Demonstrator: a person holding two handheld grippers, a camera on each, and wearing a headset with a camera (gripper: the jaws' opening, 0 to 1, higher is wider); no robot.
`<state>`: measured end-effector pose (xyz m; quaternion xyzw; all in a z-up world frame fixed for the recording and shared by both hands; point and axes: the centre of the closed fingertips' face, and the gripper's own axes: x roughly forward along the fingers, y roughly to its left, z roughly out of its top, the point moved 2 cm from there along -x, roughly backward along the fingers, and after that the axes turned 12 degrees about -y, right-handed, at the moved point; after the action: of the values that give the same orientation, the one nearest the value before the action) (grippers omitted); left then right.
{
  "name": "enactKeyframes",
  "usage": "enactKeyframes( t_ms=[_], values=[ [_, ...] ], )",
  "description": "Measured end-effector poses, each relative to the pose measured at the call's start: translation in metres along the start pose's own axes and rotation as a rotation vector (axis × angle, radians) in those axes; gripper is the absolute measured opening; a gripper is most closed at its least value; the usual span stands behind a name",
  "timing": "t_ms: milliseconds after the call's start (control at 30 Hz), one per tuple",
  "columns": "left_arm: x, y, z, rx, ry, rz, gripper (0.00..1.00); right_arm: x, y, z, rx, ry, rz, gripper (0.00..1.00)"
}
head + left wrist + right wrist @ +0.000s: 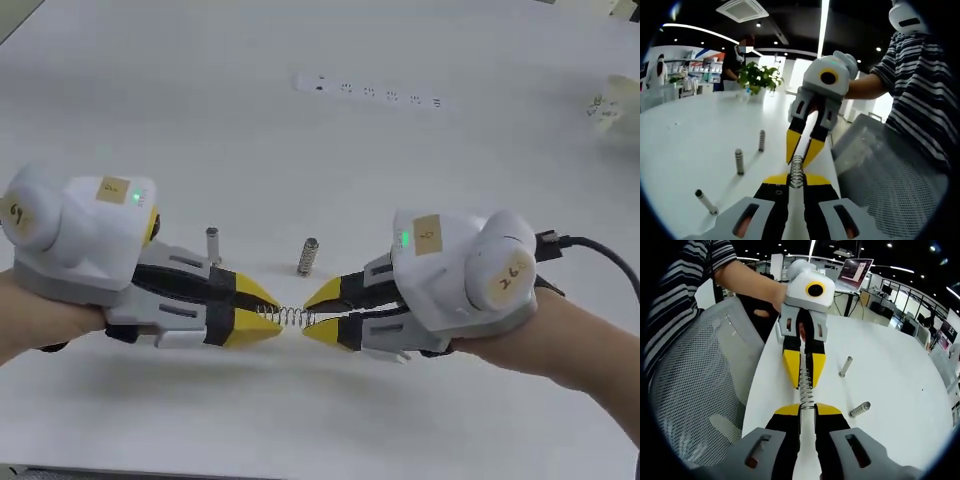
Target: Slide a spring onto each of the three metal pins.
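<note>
A short spring (292, 317) hangs level above the white table, held at both ends. My left gripper (272, 318) is shut on its left end and my right gripper (312, 318) is shut on its right end. From the left gripper view, the spring (796, 171) runs from my own jaws to the right gripper (800, 157). Behind them, a bare metal pin (212, 243) stands upright, and a second pin (308, 257) carries a spring. A third pin (761, 140) stands farther off, too small to tell its state.
A white power strip (368, 92) lies at the back of the table, and a pale yellowish object (610, 105) sits far right. A cable (590, 250) trails from the right gripper. A grey mesh chair (705, 380) is beside the table edge.
</note>
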<state>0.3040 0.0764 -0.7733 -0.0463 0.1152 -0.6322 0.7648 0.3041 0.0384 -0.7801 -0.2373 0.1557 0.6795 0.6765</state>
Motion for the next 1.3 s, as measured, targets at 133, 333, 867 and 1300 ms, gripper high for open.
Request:
enactKeyframes(
  t_ms=[133, 333, 867, 1300],
  values=[
    [-0.001, 0.002, -0.003, 0.000, 0.012, 0.006, 0.02, -0.002, -0.002, 0.006, -0.021, -0.007, 0.001, 0.07],
    [-0.001, 0.001, -0.008, 0.009, 0.036, 0.009, 0.02, -0.004, -0.003, 0.020, -0.049, -0.027, 0.008, 0.07],
    [-0.001, 0.002, -0.008, 0.030, 0.036, 0.011, 0.02, -0.003, -0.004, 0.034, -0.081, -0.043, 0.020, 0.07],
    [-0.001, 0.002, -0.007, 0.043, 0.035, 0.012, 0.02, -0.003, -0.003, 0.041, -0.081, -0.058, 0.022, 0.08]
  ],
)
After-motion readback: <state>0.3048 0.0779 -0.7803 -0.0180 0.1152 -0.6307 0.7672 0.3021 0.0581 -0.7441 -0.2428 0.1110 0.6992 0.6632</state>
